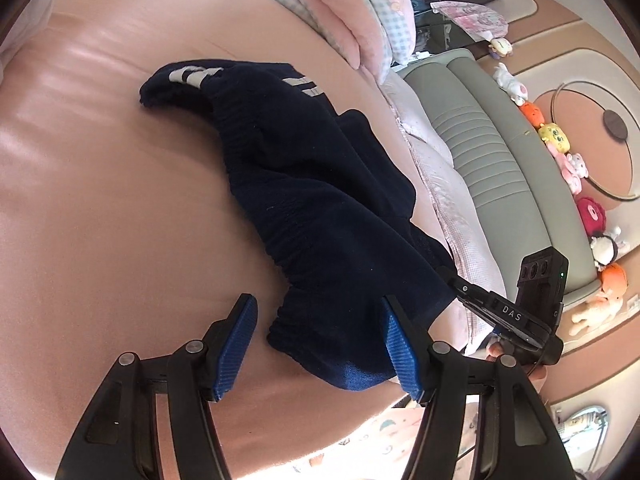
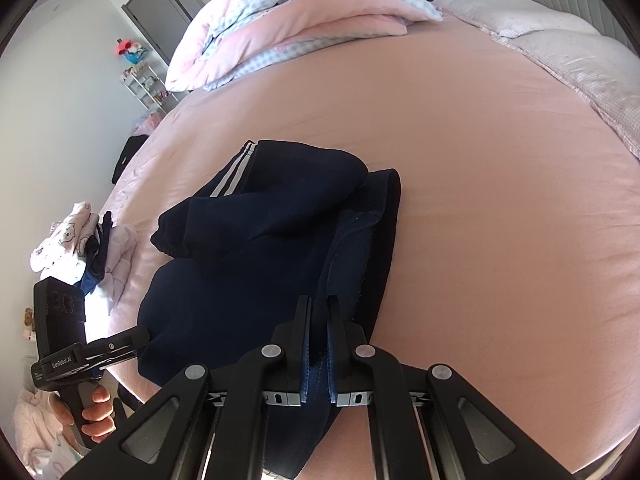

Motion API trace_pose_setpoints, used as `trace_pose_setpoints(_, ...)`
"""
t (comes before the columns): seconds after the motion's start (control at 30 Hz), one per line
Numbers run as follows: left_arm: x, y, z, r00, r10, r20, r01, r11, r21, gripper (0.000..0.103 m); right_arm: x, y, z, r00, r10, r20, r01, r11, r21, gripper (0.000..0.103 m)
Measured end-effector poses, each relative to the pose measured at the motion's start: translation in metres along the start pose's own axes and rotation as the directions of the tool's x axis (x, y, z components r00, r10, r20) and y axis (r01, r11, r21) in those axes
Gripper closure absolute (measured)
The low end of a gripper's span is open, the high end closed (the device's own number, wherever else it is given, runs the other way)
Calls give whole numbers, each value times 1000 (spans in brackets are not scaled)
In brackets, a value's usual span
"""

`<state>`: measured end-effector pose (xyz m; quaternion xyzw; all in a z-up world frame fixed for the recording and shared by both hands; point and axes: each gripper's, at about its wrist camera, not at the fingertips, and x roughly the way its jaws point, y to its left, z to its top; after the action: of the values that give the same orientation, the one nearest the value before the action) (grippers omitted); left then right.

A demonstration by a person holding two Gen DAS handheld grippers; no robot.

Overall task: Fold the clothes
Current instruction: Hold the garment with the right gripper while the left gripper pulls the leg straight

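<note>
Trousers: navy track trousers (image 2: 256,240) with white side stripes lie partly folded on the pink bedsheet (image 2: 500,200), one cuffed leg doubled back over the rest.
Right gripper: right gripper (image 2: 319,344) has its jaws pressed together on the trousers' near edge, dark cloth pinched between the blue pads.
Left gripper: left gripper (image 1: 320,344) has jaws spread wide, straddling the elastic waistband end without gripping it.
Surroundings: folded pink quilt (image 2: 304,28) at the bed's far side; small clothes pile (image 2: 80,244) near the bed edge; plush toys (image 1: 560,148) along the grey headboard (image 1: 492,160).
</note>
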<state>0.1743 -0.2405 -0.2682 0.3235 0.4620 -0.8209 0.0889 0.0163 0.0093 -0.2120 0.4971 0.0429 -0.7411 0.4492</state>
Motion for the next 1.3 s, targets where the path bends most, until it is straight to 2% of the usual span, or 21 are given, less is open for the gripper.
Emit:
trace_pose_setpoints(0.1, 10, -6, 7, 1000, 28, 5, -28, 998, 52, 42, -1, 1, 0, 1000, 2, 2, -2, 1000, 2, 98)
trace_pose_setpoints(0.4, 49, -17, 29, 1000, -27, 11, 26, 999, 25, 43, 1, 1, -7, 1000, 7, -14, -7, 1000, 13, 98)
trace_pose_setpoints(0.53, 49, -22, 26, 1000, -9, 2, 9, 998, 59, 43, 3, 1, -8, 1000, -1, -22, 2, 1000, 12, 98)
trace_pose_setpoints(0.6, 45, -19, 23, 1000, -4, 18, 3, 999, 46, 43, 3, 0, -8, 1000, -2, -21, 3, 1000, 16, 98)
trace_pose_setpoints(0.73, 37, -8, 17, 1000, 21, 21, -21, 1000, 5, 59, 3, 0, -6, 1000, 1, -18, 0, 1000, 25, 98)
trace_pose_setpoints(0.83, 30, -1, 13, 1000, -9, 23, 10, 1000, -22, 63, 4, 1, -7, 999, 22, -31, -21, 999, 26, 98)
trace_pose_setpoints(0.93, 26, 5, 10, 1000, -22, 18, 23, 998, -56, 63, 6, 3, -11, 997, 55, -56, -54, 998, 19, 97)
trace_pose_setpoints(0.97, 25, 7, 9, 1000, -24, 14, 24, 997, -68, 63, 5, 4, -14, 996, 72, -61, -71, 997, 24, 95)
trace_pose_setpoints(1.03, 24, 8, 8, 1000, -21, 3, 22, 997, -74, 61, 5, 4, -19, 993, 98, -70, -96, 995, 30, 81)
trace_pose_setpoints(1.07, 22, 8, 7, 1000, -22, -1, 22, 997, -72, 58, 5, 3, -22, 992, 104, -73, -102, 994, 32, 69)
trace_pose_setpoints(1.1, 20, 7, 7, 1000, -23, -5, 23, 997, -70, 49, 4, 3, -25, 991, 110, -76, -108, 994, 34, 60)
trace_pose_setpoints(1.13, 18, 6, 7, 1000, -29, -5, 28, 998, -64, 41, 4, 2, -27, 990, 117, -78, -114, 993, 36, 57)
trace_pose_setpoints(1.17, 16, 4, 7, 999, -34, -5, 34, 998, -58, 38, 3, 2, -30, 989, 123, -81, -120, 992, 38, 56)
trace_pose_setpoints(1.3, 11, -4, 6, 1000, -24, 9, 24, 1000, -11, 36, 2, 0, -41, 985, 148, -92, -144, 989, 46, 56)
